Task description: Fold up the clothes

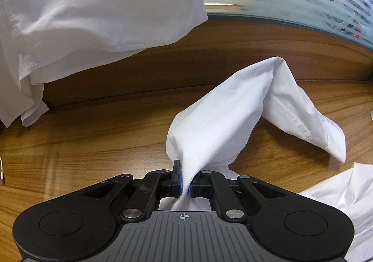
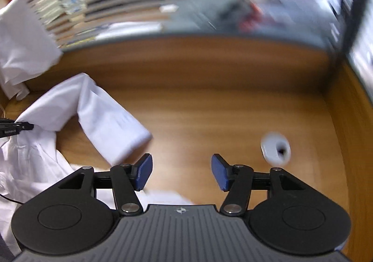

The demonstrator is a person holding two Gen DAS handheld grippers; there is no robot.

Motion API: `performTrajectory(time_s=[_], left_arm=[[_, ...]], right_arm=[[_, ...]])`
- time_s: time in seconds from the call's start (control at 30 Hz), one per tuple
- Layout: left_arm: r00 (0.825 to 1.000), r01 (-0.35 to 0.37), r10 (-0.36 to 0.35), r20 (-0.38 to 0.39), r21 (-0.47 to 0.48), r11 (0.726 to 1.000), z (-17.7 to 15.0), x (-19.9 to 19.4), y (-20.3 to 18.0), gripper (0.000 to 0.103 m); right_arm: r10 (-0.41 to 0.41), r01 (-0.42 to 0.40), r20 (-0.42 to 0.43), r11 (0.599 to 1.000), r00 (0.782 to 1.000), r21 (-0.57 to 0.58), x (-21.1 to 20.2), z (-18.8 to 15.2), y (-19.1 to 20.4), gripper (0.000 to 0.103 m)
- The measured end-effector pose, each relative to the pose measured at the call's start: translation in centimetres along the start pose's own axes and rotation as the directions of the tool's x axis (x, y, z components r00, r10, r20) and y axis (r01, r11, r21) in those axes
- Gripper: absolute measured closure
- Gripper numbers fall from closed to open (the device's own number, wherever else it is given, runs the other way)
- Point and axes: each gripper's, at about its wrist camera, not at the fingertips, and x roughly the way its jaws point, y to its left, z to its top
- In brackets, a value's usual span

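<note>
On the wooden desk [image 1: 93, 145], one white shirt [image 1: 221, 117] lies crumpled, a fold of it pinched tight between the blue pads [image 1: 179, 180] of the left gripper [image 1: 185, 183] and rising to a peak beyond. A second white garment [image 1: 93, 17] hangs over the far-left edge. The right gripper [image 2: 181, 174] stands wide, nothing between its two fingers; one small white object [image 2: 276, 147], blurred, lies to the right.

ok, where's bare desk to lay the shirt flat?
Free: wood between the draped white cloth and the shirt pinched in the left gripper; also ahead of the open right gripper, up to the white grommet. Crowded: near left, bunched shirt.
</note>
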Motion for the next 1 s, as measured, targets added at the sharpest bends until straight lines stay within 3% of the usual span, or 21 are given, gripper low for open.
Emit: performTrajectory(time_s=[0.2, 0.33, 0.53, 0.57, 0.6, 0.63, 0.67, 0.7, 0.77, 0.9, 1.0], left_arm=[[1.000, 0.000, 0.000, -0.012, 0.011, 1.000, 0.4, 0.2, 0.2, 0.092], [1.000, -0.010, 0.010, -0.021, 0.024, 1.000, 0.4, 0.6, 0.0, 0.090], [0.999, -0.015, 0.016, -0.036, 0.030, 0.999, 0.1, 1.3, -0.5, 0.074], [0.999, -0.018, 0.019, -0.039, 0.033, 0.999, 0.0, 1.5, -0.6, 0.071], [0.999, -0.020, 0.022, -0.042, 0.036, 0.999, 0.0, 1.6, -0.8, 0.071], [0.999, -0.025, 0.027, -0.041, 0.043, 0.999, -0.1, 1.7, -1.0, 0.071], [0.999, -0.035, 0.036, -0.036, 0.043, 0.998, -0.1, 1.6, -1.0, 0.082], [0.999, -0.044, 0.046, -0.030, 0.042, 0.998, -0.1, 1.5, -1.1, 0.093], [0.998, -0.054, 0.054, -0.016, 0.022, 0.998, 0.1, 1.1, -0.9, 0.096], [0.998, -0.064, 0.065, 0.022, -0.032, 0.997, 0.3, -0.8, -0.2, 0.097], [0.997, -0.065, 0.067, 0.035, -0.060, 0.996, 0.0, -2.5, 0.5, 0.097]], right_arm=[[0.049, -0.043, -0.025, 0.979, 0.998, 0.201, 0.7, -4.5, -4.6, 0.034], [0.136, -0.120, -0.030, 0.943, 0.990, 0.310, 2.1, -6.2, -6.2, 0.033], [0.279, -0.233, -0.039, 0.863, 0.959, 0.448, 4.5, -7.2, -7.1, 0.036], [0.296, -0.247, -0.037, 0.854, 0.954, 0.457, 4.5, -7.4, -7.0, 0.050], [0.306, -0.255, -0.038, 0.851, 0.951, 0.459, 4.3, -7.6, -6.8, 0.074], [0.316, -0.264, -0.039, 0.848, 0.948, 0.460, 4.1, -7.8, -6.6, 0.086], [0.315, -0.266, -0.034, 0.849, 0.948, 0.457, 3.7, -7.9, -6.5, 0.099], [0.300, -0.259, -0.023, 0.856, 0.954, 0.448, 2.9, -7.9, -6.3, 0.100], [0.277, -0.258, 0.024, 0.856, 0.961, 0.448, 0.7, -8.1, -6.3, 0.101], [0.259, -0.299, 0.149, 0.839, 0.954, 0.455, -5.9, -8.9, -6.1, 0.101], [0.255, -0.302, 0.164, 0.844, 0.953, 0.443, -10.2, -10.8, -5.1, 0.101]])
